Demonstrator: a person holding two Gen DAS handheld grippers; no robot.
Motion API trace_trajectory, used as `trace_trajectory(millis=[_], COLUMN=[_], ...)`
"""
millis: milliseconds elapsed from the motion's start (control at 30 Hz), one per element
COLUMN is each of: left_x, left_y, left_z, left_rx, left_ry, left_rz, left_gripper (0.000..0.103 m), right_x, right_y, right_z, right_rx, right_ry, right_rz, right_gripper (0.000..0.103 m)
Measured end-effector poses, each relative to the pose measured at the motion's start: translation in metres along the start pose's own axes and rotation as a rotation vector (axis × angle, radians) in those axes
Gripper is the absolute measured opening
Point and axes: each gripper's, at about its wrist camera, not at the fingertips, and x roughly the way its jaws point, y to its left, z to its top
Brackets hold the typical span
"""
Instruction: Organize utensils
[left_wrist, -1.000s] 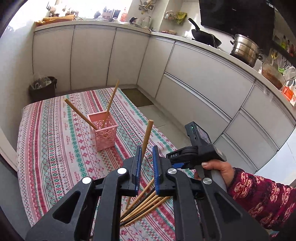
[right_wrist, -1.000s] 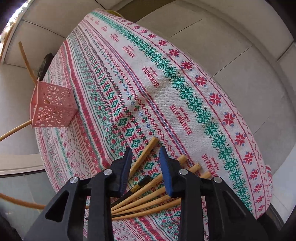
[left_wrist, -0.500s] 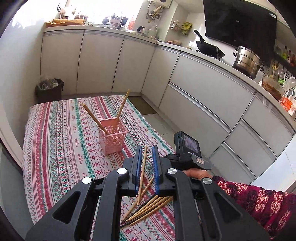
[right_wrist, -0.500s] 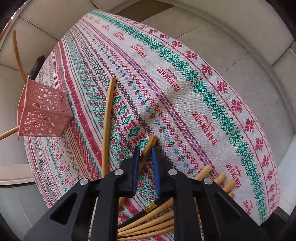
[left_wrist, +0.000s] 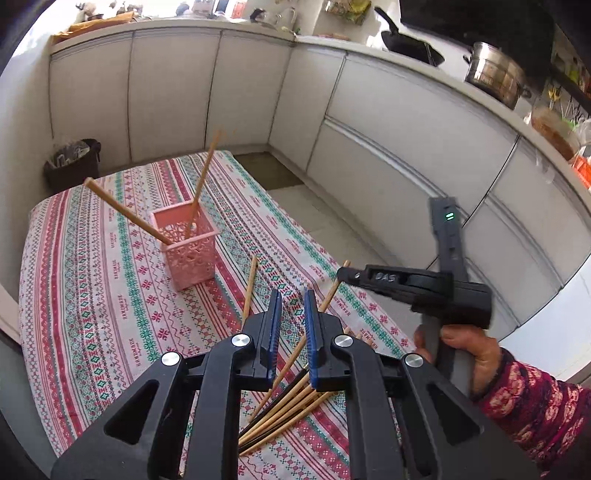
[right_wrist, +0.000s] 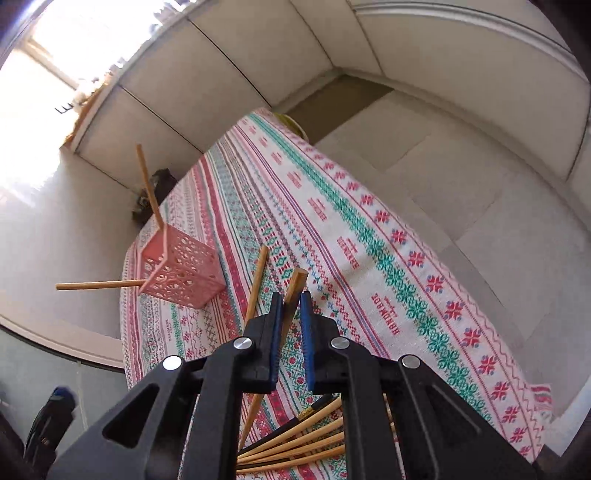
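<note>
Now that the left hand-held gripper (left_wrist: 291, 314) has parted its jaws and holds nothing, its chopstick (left_wrist: 249, 286) lies loose on the bench (left_wrist: 92, 295) short of the pink basket (left_wrist: 188, 249); the right hand-held gripper (right_wrist: 291, 314) has raised another chopstick (right_wrist: 293, 291), clamped between nearly closed jaws, basket-bound.

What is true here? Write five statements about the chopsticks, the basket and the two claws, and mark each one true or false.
1. The pink basket holds two chopsticks. True.
2. The right claw is empty. False: it grips a chopstick.
3. The left claw stands open with nothing between its jaws. True.
4. The basket lies on its side. False: it stands upright on the tablecloth.
5. Every chopstick is already in the basket. False: a pile of chopsticks still lies on the tablecloth.
</note>
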Motion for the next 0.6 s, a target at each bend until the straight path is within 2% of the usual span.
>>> trace_trajectory(millis=[167,200,233,267,400,500,600], left_x=[0.099,0.12,0.14,0.159,0.221,0.241,0.251], left_y=[-0.01,-0.008,-0.006,-0.002,0.013,0.027,0.037], left_z=[0.028,0.036,0.042,0.048,0.054,0.054,0.055], left_rx=[0.053,0.052,0.044,0.038,0.044,0.02,-0.004], left_ry=[0.199,0.242,0.285,0.324,0.445,0.487,0.513], left_rz=[0.098,0.122,0.137,0.15,0.278,0.32,0.324], left_gripper=[0.015,0.022,0.034,0.038,0.037,0.037,0.037], right_x=[-0.011,-0.013,-0.013,-0.015,-0.015,-0.015,-0.017], right_y=[-0.006,-0.01,-0.014,-0.018,-0.024,-0.023,-0.021], right_z=[0.016,0.019,0.022,0.025,0.034,0.037,0.036], right_rx=[-0.017,-0.015,-0.002,0.011,0.03,0.022,0.009], right_ry=[-0.038,-0.041,-0.044,-0.045,-0.043,-0.055,-0.054], right_rz=[0.044,0.053,0.066,0.078,0.113,0.125,0.134], right_gripper=[0.01,0.01,0.01,0.009,0.008,0.008,0.008])
